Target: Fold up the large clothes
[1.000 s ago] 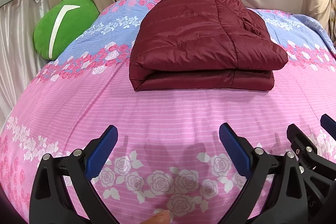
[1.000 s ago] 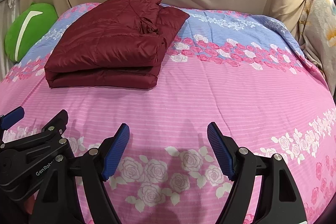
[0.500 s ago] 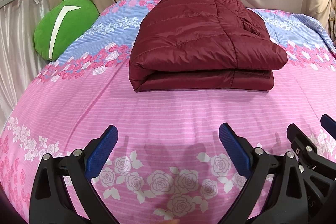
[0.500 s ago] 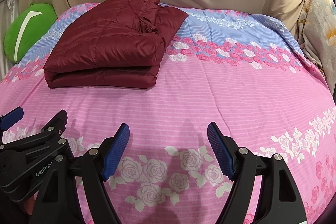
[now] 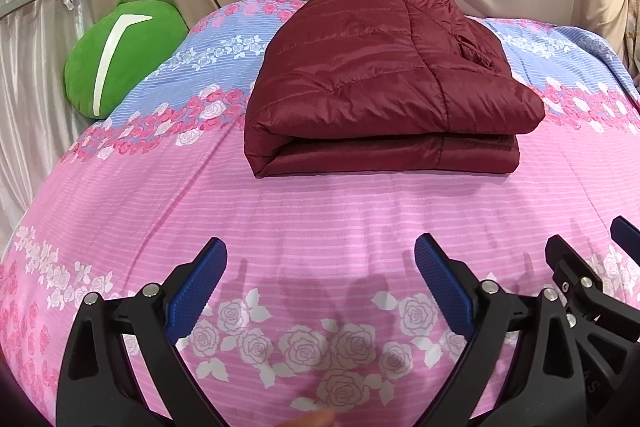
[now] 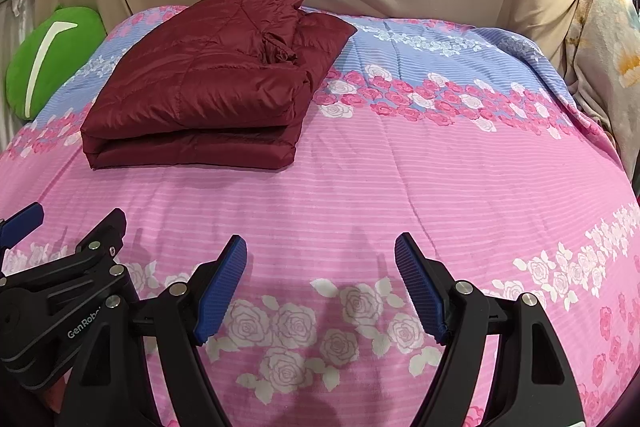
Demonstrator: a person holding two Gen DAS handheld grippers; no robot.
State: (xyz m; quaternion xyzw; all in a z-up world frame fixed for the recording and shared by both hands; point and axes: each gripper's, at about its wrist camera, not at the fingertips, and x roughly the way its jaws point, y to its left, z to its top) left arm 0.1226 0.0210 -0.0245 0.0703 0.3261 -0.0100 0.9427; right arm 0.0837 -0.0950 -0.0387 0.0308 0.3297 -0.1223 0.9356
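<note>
Lying folded into a compact stack on the bed (image 5: 320, 211), the maroon jacket (image 5: 384, 99) sits beside the green cushion (image 5: 120, 55). Both the left gripper (image 5: 320, 267) and right gripper (image 6: 320, 263) hover well short of the jacket, fingers spread wide, holding nothing; the fold appears complete.

Bare bedspread (image 6: 400, 187) ahead of both tools, folded jacket (image 5: 380, 87) beyond, pillow (image 5: 120, 55) far-left

I see my right hand-held gripper (image 6: 320, 291) spread wide over the near pink bedspread (image 6: 440, 187), nothing between its blue pads. The left hand-held gripper (image 6: 60, 259) sits at near left. The folded maroon jacket (image 6: 208, 87) lies far left, a green cushion (image 6: 44, 63) beyond it.
</note>
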